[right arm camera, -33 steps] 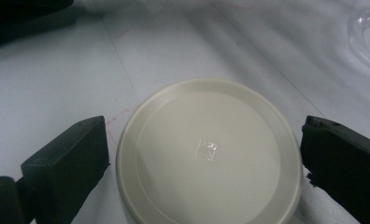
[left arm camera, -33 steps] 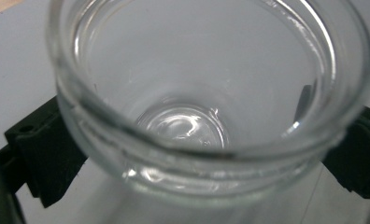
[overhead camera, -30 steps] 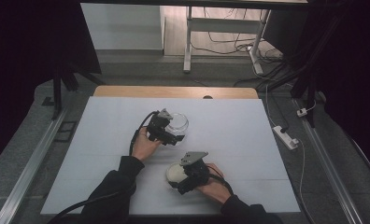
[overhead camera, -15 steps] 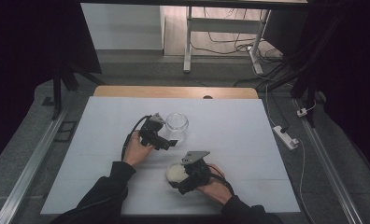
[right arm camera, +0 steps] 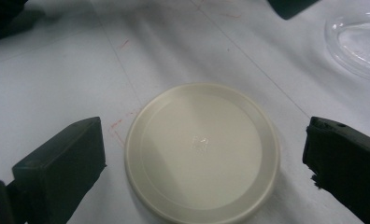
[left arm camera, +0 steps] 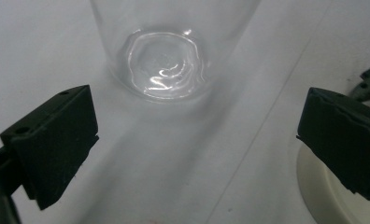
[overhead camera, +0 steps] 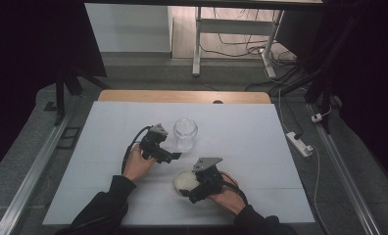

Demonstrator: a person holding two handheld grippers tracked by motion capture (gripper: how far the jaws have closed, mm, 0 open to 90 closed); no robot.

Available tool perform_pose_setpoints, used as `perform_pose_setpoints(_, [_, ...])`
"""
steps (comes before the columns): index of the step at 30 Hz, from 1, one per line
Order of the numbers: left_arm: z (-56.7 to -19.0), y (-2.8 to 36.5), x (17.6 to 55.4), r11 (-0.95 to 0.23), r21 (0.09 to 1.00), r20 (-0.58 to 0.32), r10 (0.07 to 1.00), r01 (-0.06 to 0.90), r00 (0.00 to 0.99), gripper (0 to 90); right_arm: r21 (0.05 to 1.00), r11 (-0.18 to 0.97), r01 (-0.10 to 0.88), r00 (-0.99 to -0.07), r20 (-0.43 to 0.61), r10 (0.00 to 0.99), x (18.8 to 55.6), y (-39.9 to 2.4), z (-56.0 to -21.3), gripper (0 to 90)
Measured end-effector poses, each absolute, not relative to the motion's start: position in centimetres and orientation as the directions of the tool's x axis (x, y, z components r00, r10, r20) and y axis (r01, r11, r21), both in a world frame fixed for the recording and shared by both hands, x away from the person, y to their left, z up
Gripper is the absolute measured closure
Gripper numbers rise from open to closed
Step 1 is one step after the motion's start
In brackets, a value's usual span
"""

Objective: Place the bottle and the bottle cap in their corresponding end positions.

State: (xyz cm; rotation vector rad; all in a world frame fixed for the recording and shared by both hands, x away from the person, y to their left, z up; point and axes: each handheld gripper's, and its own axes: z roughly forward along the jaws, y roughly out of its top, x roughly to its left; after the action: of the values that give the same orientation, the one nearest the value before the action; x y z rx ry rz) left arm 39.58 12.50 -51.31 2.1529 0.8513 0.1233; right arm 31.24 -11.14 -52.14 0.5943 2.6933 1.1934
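Left gripper (overhead camera: 175, 155), jaws spread, faces the clear glass jar (overhead camera: 186, 133), which stands just ahead of its jaws, untouched. Right gripper (overhead camera: 194, 195), jaws spread, brackets the cream lid (right arm camera: 202, 151) lying flat between them on the white table (overhead camera: 260, 142). Likely risks: the flat lid may slip from the jaw tips for want of an edge to grip; a jaw closing off-centre may tip the jar. The left gripper view shows the jar's rippled base (left arm camera: 163, 63); the high view shows its open mouth.
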Motion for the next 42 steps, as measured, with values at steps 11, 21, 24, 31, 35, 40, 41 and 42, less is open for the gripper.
perform_pose_setpoints(11, [-50.8,13.7,38.0,-0.448,0.717,-0.240,0.560,0.534,0.793,0.0,0.747,0.595,0.297,-0.900,0.010,0.436,31.4,-12.4,-51.6,0.0])
perform_pose_setpoints(21, [-50.2,14.8,35.7,-0.438,0.723,-0.249,0.557,0.535,0.793,0.0,0.754,0.581,0.306,-0.887,0.005,0.461,31.5,-13.4,-50.9,0.0])
perform_pose_setpoints(24, [-50.0,15.2,34.9,-0.436,0.724,-0.248,0.559,0.534,0.792,0.0,0.753,0.581,0.310,-0.885,0.004,0.466,31.5,-13.7,-50.8,0.0])
perform_pose_setpoints(31, [-50.0,15.8,33.1,-0.434,0.722,-0.256,0.556,0.539,0.791,0.0,0.751,0.573,0.327,-0.876,0.013,0.482,31.5,-14.6,-50.6,0.0])
perform_pose_setpoints(35, [-50.0,16.3,32.1,-0.440,0.718,-0.246,0.564,0.540,0.788,0.0,0.751,0.568,0.336,-0.868,0.013,0.496,31.5,-15.2,-50.4,0.0])
perform_pose_setpoints(40, [-50.1,16.9,30.7,-0.447,0.710,-0.235,0.577,0.543,0.782,0.0,0.745,0.566,0.354,-0.857,0.016,0.515,31.4,-15.9,-50.3,0.0])
perform_pose_setpoints(41, [-50.1,16.9,30.4,-0.447,0.709,-0.233,0.580,0.544,0.780,0.0,0.744,0.568,0.353,-0.856,0.012,0.516,31.3,-16.0,-50.3,0.0])
perform_pose_setpoints(42, [-50.1,17.1,30.1,-0.451,0.708,-0.228,0.582,0.543,0.781,0.0,0.743,0.567,0.355,-0.854,0.011,0.521,31.2,-16.1,-50.3,0.0])
